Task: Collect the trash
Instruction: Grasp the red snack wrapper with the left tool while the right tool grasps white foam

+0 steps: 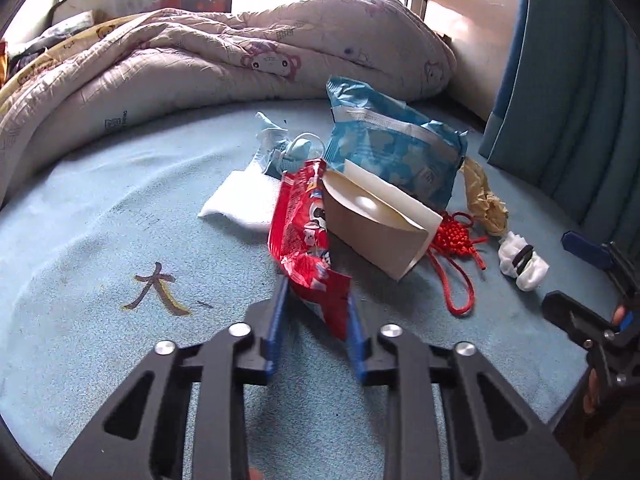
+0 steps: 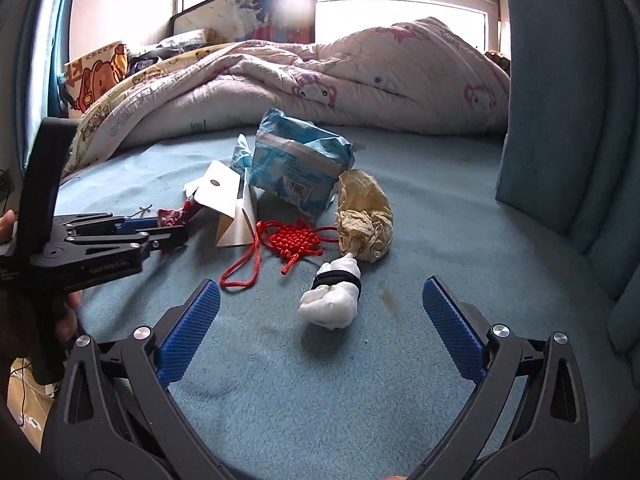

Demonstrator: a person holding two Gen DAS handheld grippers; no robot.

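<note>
The left hand-held gripper (image 1: 316, 312) has its blue pads (image 1: 276, 328) close together around the lower end of a red snack wrapper (image 1: 304, 240), and the pads seem to press on it from both sides. The wrapper lies on the light blue bed sheet (image 1: 100, 240) and stretches away from this gripper toward the pile of trash. Just beyond the wrapper, touching it, stands a brown and white paper box (image 1: 372, 216), and behind the box leans a blue patterned plastic pack (image 1: 392, 148). To the right of the box lies a red knotted cord (image 1: 456, 240), then a crumpled beige bag (image 1: 484, 196).

The right hand-held gripper (image 2: 320, 312) is spread wide, with nothing between its blue pads (image 2: 192, 328). A rolled white sock with a black band (image 2: 334, 296) lies on the sheet just ahead of it, between the lines of the two fingers but not touched. Farther ahead are the cord and the beige bag. A folded quilt (image 2: 360, 76) lies at the far side of the bed.
</note>
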